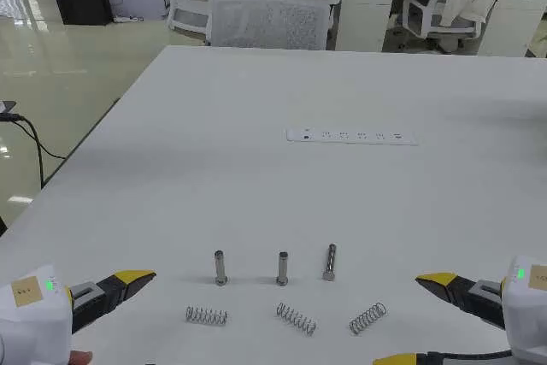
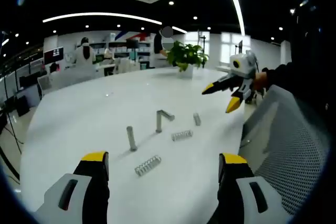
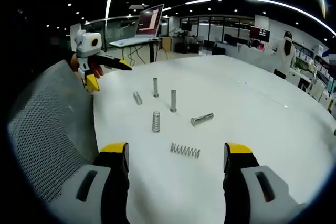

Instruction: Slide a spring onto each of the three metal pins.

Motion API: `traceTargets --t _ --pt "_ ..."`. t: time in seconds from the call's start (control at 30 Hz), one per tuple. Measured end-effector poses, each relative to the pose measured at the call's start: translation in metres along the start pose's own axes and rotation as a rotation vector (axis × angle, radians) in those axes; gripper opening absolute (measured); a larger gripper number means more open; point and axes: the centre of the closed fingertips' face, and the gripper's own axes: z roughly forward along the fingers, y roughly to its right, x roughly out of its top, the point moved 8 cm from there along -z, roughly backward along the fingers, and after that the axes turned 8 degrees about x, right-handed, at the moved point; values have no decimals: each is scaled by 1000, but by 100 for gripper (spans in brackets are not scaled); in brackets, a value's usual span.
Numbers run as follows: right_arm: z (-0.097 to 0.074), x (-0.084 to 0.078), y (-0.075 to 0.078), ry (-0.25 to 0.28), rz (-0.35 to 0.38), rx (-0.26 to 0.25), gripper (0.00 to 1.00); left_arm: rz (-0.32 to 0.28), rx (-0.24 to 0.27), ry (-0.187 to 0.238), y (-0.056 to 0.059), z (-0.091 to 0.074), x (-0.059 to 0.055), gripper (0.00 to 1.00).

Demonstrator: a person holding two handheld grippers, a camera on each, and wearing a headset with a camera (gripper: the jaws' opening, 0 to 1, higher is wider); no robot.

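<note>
Left gripper (image 2: 163,160) at the near left of the white table (image 1: 256,91): jaws spread wide, nothing held. Right gripper (image 3: 176,150) at the near right: jaws likewise wide apart and empty. Just beyond the tips, three springs lie flat in a row, each apart from the others. The left spring (image 1: 206,315) has its long axis running left-right. The middle spring (image 1: 296,318) is skewed, with its left end farther from the person. The right spring (image 1: 367,318) is skewed the other way, with its right end farther. Behind the springs is a row of three metal pins, none with a spring on it. The left pin (image 1: 220,267) and middle pin (image 1: 282,268) stand upright on their heads, axes vertical. The right pin (image 1: 330,262) lies on its side, long axis pointing away from the person, head end nearer. Farther up the table there is a power strip (image 1: 350,136), long axis left-right. Beyond the far edge stands a mesh-backed chair (image 1: 269,21).
</note>
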Motion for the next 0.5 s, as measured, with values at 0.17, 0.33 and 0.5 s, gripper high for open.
traceTargets --t 0.17,0.33,0.5 --pt "0 0 0 -4 -1 4 72 0 -6 -5 0 0 -1 82" --pt "0 -1 1 -8 0 4 72 3 -9 -9 0 1 -2 82" --pt "2 0 1 -5 0 6 72 3 -6 -4 -1 1 -2 82"
